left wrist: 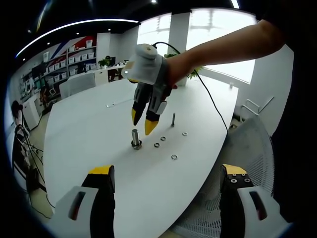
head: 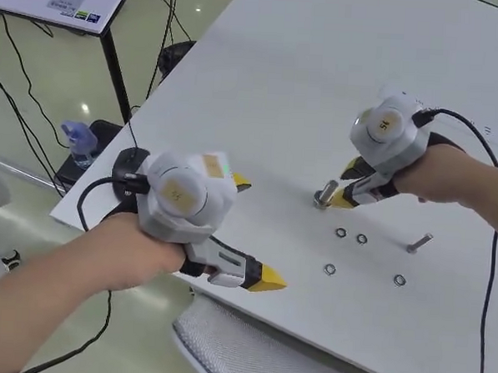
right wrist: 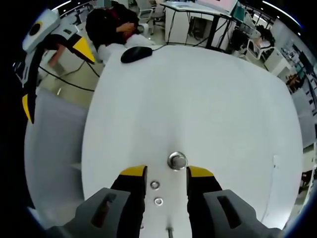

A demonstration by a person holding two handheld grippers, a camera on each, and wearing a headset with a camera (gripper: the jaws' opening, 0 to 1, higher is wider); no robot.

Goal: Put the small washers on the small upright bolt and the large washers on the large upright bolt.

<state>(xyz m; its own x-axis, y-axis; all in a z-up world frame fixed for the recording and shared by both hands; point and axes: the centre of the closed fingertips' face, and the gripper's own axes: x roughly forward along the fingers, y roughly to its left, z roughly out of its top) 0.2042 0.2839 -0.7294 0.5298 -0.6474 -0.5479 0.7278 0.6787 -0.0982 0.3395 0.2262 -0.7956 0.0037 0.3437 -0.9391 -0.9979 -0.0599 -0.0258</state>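
Note:
The large upright bolt (head: 324, 195) stands on the white table (head: 305, 81); the small upright bolt (head: 420, 242) stands to its right. Several small washers (head: 340, 233) lie flat between and in front of them. My right gripper (head: 347, 185) hangs open just beyond the large bolt, its yellow tips beside the bolt's top and holding nothing. In the right gripper view the large bolt (right wrist: 177, 160) sits just ahead of the right gripper (right wrist: 167, 172), with two washers (right wrist: 155, 185) below it. My left gripper (head: 255, 231) is open and empty near the table's front edge, well short of the washers (left wrist: 156, 145).
A black mouse (right wrist: 136, 53) lies at the table's far left side. A mesh chair (head: 224, 344) sits under the front edge. On the floor to the left are cables and a spray bottle (head: 80, 142). The table's far part is bare white.

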